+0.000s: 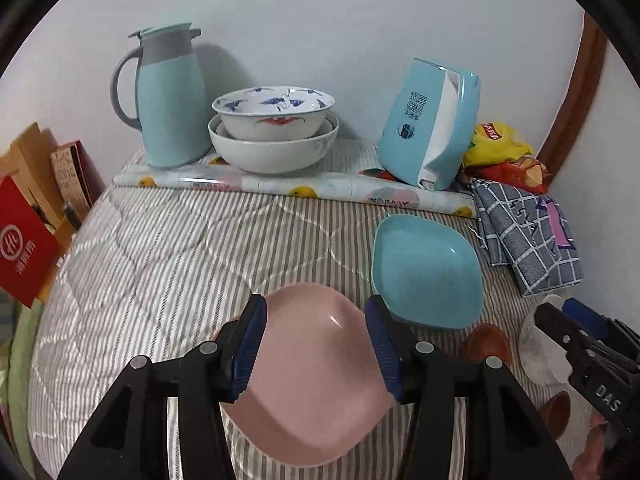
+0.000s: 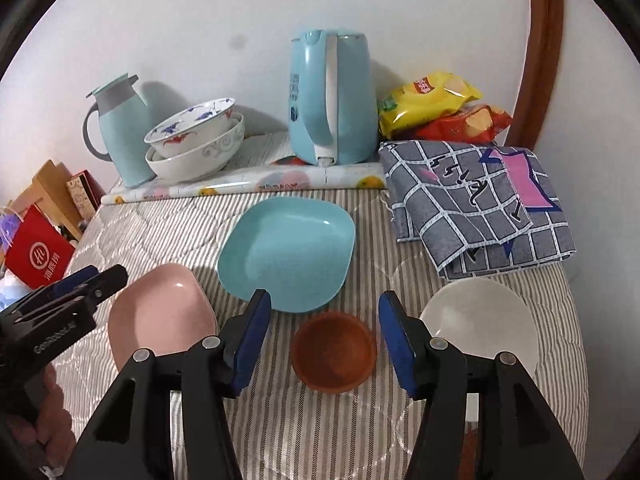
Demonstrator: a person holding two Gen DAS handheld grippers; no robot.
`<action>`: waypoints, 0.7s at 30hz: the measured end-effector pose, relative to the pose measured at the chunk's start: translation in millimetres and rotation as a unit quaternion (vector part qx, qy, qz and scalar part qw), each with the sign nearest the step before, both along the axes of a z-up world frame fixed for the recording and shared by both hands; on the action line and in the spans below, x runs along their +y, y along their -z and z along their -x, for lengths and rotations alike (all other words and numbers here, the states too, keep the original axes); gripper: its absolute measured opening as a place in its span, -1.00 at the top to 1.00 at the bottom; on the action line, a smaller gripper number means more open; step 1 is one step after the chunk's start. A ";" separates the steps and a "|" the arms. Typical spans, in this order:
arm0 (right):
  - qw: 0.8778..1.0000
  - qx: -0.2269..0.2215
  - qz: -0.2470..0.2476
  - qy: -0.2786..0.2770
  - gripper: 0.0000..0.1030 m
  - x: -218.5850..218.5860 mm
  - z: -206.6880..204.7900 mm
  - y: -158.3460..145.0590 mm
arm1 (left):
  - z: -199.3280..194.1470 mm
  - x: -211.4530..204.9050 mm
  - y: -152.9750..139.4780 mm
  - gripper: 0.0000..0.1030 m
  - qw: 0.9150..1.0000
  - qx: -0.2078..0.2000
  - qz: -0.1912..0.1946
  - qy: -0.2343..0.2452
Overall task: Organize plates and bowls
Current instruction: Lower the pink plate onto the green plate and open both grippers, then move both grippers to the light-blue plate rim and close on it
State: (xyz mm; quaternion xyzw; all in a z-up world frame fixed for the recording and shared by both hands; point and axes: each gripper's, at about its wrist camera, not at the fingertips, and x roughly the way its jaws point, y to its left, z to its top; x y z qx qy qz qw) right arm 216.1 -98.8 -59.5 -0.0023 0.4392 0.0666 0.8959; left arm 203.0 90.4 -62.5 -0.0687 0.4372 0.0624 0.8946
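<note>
A pink plate (image 1: 308,376) lies on the striped cloth, and my left gripper (image 1: 316,344) is open above it, one finger over each side. It also shows in the right wrist view (image 2: 160,316). A blue plate (image 1: 428,272) (image 2: 288,252) lies beyond it to the right. My right gripper (image 2: 324,340) is open above a small brown bowl (image 2: 334,356), with a white bowl (image 2: 480,320) to its right. Stacked white patterned bowls (image 1: 272,132) (image 2: 196,144) stand at the back.
A light blue jug (image 1: 168,96), a blue kettle (image 2: 332,96), snack bags (image 2: 436,108) and a folded checked cloth (image 2: 480,200) line the back and right. Red and brown boxes (image 1: 28,240) stand off the left edge. A second brown bowl (image 1: 558,410) lies at the right.
</note>
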 end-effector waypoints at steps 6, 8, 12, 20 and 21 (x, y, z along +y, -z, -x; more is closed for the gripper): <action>1.000 -0.001 -0.014 0.000 -0.08 -8.7 -6.9 -1.4 | -12.6 -6.5 -3.4 0.04 1.000 -0.003 -0.013 -0.004; 1.000 -0.001 -0.017 0.002 -0.08 -11.4 -9.7 -1.3 | -17.7 -9.0 -2.7 0.05 1.000 -0.001 -0.012 -0.003; 1.000 0.000 -0.017 0.002 -0.08 -15.4 -16.0 0.3 | -25.9 -15.0 0.0 0.04 1.000 0.003 -0.013 -0.002; 1.000 0.010 -0.017 0.001 -0.08 -19.2 -32.2 11.6 | -41.9 -23.9 9.6 0.04 1.000 0.013 -0.011 0.004; 1.000 0.012 -0.017 0.001 -0.08 -19.0 -34.8 14.1 | -43.8 -24.3 10.8 0.04 1.000 0.014 -0.010 0.005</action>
